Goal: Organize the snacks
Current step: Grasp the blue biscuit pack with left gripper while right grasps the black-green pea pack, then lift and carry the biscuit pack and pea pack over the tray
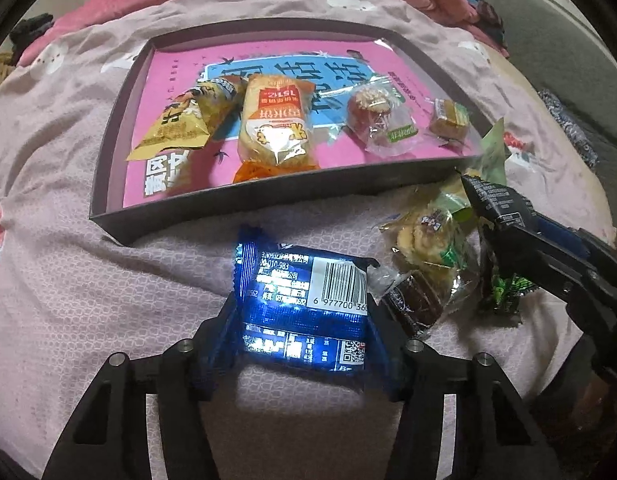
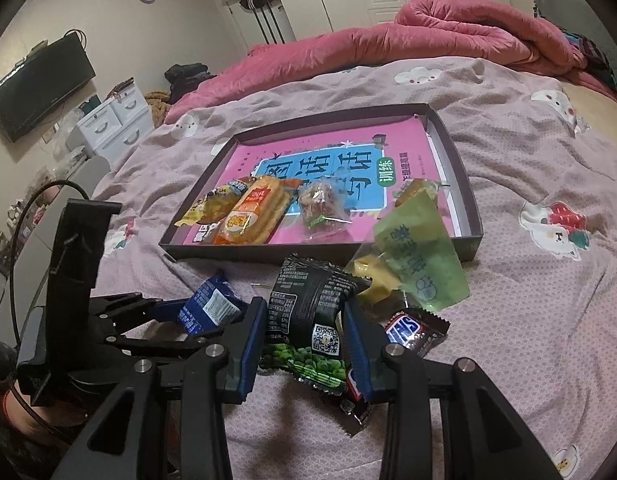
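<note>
My left tongs (image 1: 302, 312) are clamped on a blue snack packet (image 1: 304, 292), barcode up, just above the pink bedsheet (image 1: 108, 280). My right tongs (image 2: 304, 344) pinch a black-and-green pea packet (image 2: 312, 320), a brown chocolate bar (image 2: 412, 330) just beside it at three o'clock. Towards twelve o'clock, a green-wrapped pastry (image 2: 420, 256) lies near the dark tray (image 2: 466, 184), which holds a yellow packet (image 1: 180, 124), an orange-wrapped cake (image 1: 274, 120) and two small wrapped sweets.
</note>
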